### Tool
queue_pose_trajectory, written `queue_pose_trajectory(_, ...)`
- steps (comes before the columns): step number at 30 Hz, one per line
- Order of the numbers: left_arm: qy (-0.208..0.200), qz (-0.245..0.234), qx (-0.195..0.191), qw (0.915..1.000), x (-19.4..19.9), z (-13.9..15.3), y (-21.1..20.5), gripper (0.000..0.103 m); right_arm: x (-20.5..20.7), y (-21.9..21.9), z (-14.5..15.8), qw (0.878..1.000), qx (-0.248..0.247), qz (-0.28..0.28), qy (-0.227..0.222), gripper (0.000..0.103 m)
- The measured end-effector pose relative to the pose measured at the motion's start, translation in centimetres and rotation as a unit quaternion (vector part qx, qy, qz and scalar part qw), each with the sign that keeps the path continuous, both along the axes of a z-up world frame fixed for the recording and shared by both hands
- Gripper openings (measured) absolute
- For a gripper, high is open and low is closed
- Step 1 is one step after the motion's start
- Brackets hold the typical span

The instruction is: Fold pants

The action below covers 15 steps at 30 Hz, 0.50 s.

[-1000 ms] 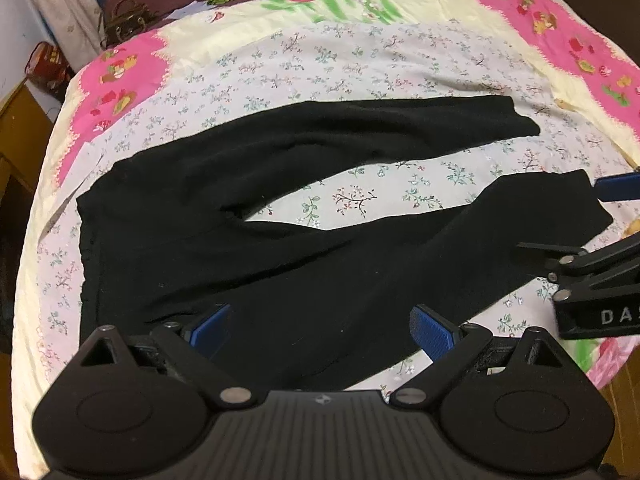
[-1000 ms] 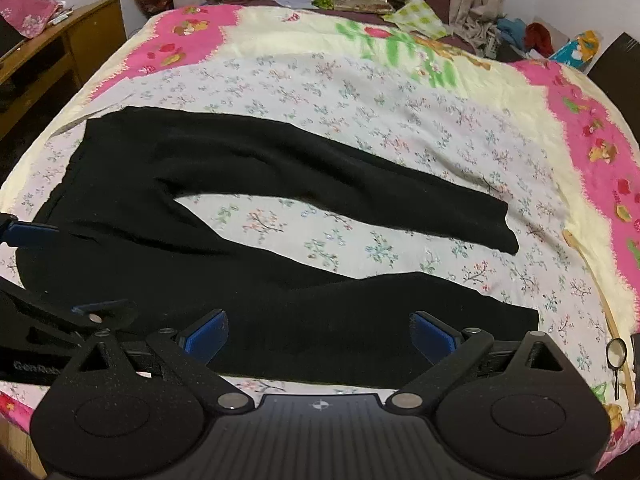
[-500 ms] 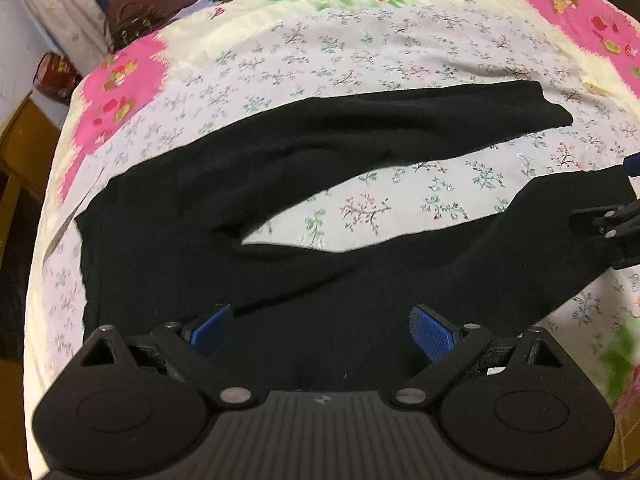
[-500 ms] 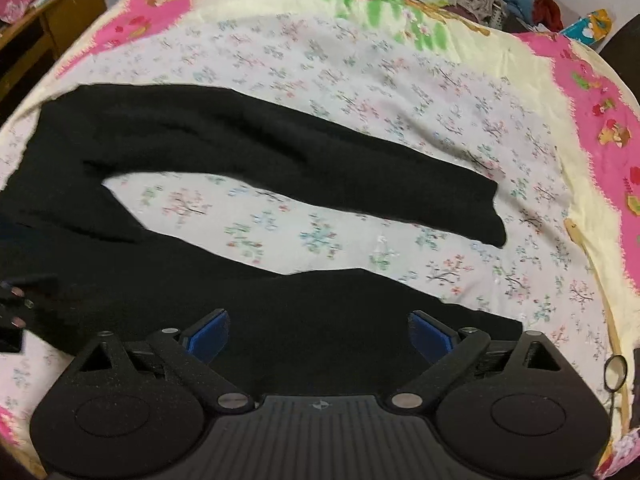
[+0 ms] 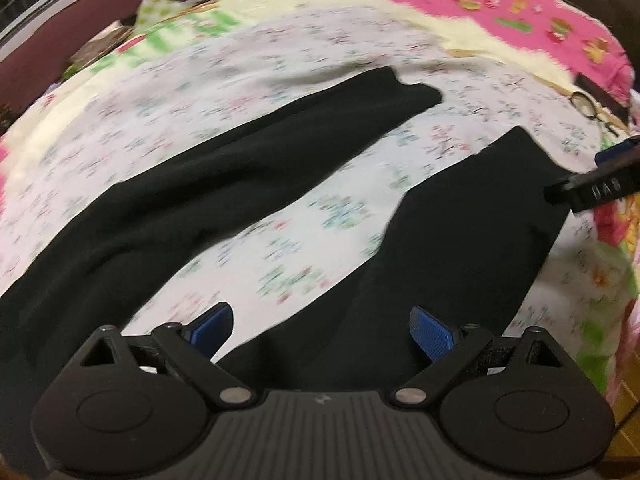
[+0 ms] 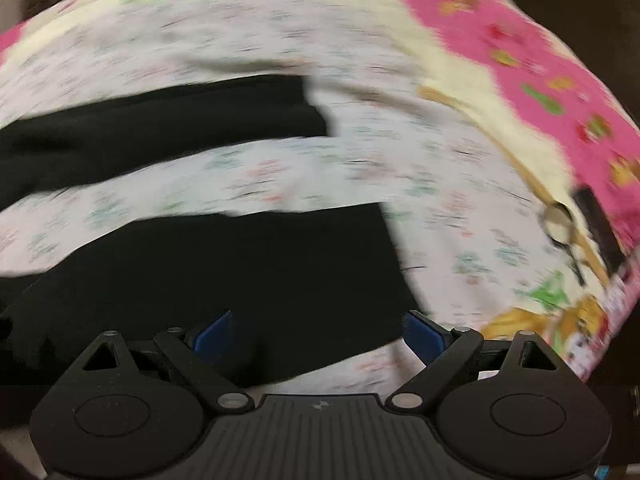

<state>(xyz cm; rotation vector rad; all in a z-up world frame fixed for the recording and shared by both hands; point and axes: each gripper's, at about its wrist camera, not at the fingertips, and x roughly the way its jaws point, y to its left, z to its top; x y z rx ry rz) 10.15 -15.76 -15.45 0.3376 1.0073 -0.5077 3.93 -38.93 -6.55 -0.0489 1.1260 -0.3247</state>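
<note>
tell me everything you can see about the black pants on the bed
The black pants look like soft, matte knit fabric, lying flat and unfolded on the floral bedsheet. The two legs are spread apart in a V with sheet showing between them; the far leg and near leg both end in straight cuffs. The waist is out of frame. Nothing grips them, as far as the blurred frames show.

The black pants (image 5: 280,168) lie flat and unfolded on the floral bedspread (image 5: 304,224), the two legs spread apart in a V with a strip of patterned cloth showing between them. The farther leg runs long and narrow to a squared cuff (image 6: 312,108). The nearer leg (image 6: 256,272) is broader in view, its cuff end close to the bed's near edge. The fabric looks plain, soft and matte, with only slight wrinkles.
</note>
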Motion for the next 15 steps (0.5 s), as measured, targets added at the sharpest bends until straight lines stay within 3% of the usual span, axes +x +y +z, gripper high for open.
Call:
queue_pose_trajectory(4, 0.009, -0.013, -0.026, 0.9995, 0.9, -0.6, -2.6, 0.103, 1.1, -4.1, -0.8, 0.999, -0.022, -0.029, -0.017, 0.078)
queue_pose_trajectory(11, 0.009, -0.038, -0.029, 0.9988, 1.3, -2.2, -7.3, 0.103, 4.6, -8.8, -4.3, 0.999, 0.024, 0.028, -0.004, 0.075)
queue_pose_trajectory(13, 0.016, -0.043, -0.026, 0.9986, 1.4, -2.7, -8.0, 0.103, 5.2, -9.6, -5.2, 0.996, 0.08, 0.038, 0.01, 0.044)
queue_pose_trajectory(15, 0.024, -0.043, -0.024, 0.9985, 1.6, -3.2, -8.4, 0.103, 5.4, -10.1, -5.9, 0.989, 0.141, 0.039, 0.025, 0.024)
